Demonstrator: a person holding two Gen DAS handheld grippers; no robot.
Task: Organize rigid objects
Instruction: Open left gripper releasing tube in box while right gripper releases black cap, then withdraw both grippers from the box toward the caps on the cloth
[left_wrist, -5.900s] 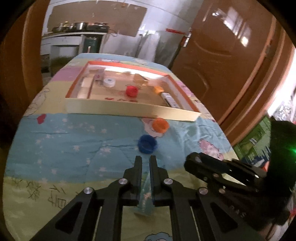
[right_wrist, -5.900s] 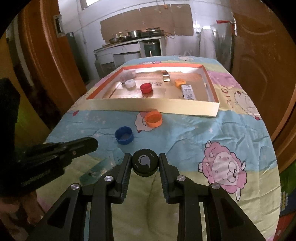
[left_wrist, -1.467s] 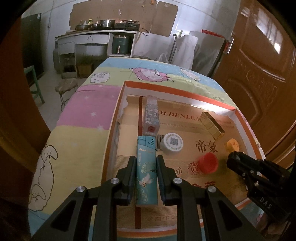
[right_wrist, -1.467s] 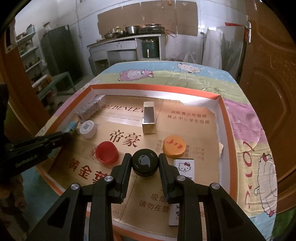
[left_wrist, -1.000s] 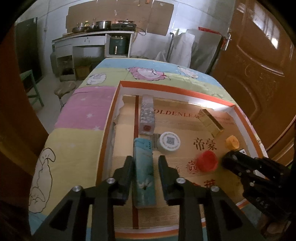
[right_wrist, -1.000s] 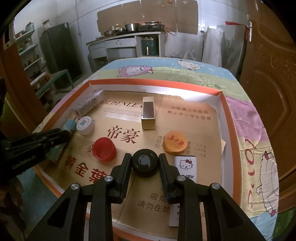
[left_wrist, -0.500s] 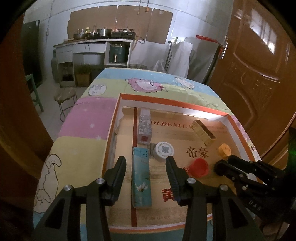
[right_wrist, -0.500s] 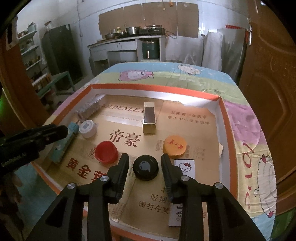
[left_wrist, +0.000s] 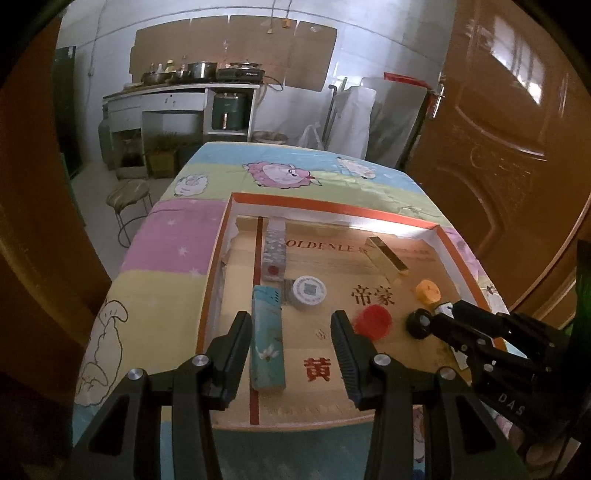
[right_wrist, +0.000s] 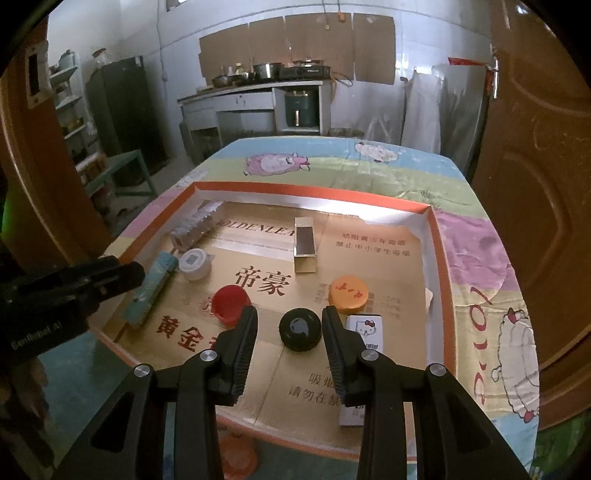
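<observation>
Cartoon-print cloth covers the counter (left_wrist: 173, 258) under a shallow cardboard tray (right_wrist: 436, 236). Left gripper (left_wrist: 291, 339) jaws spread, teal lighter (left_wrist: 267, 339) lying loose between them; right gripper (right_wrist: 290, 334) jaws spread beside the black cap (right_wrist: 300, 329), both on the tray floor.

A shallow cardboard tray (right_wrist: 436, 236) lies on the desk (right_wrist: 480, 280). In it, along the left wall, the patterned box (left_wrist: 274, 251) lies behind the lighter (left_wrist: 267, 336). The round tin (left_wrist: 308, 290) sits just right of them. A bottle cap (right_wrist: 299, 328) lies near the front, between two other caps (right_wrist: 231, 300) (right_wrist: 348, 291); the metal block (right_wrist: 305, 249) lies behind.
</observation>
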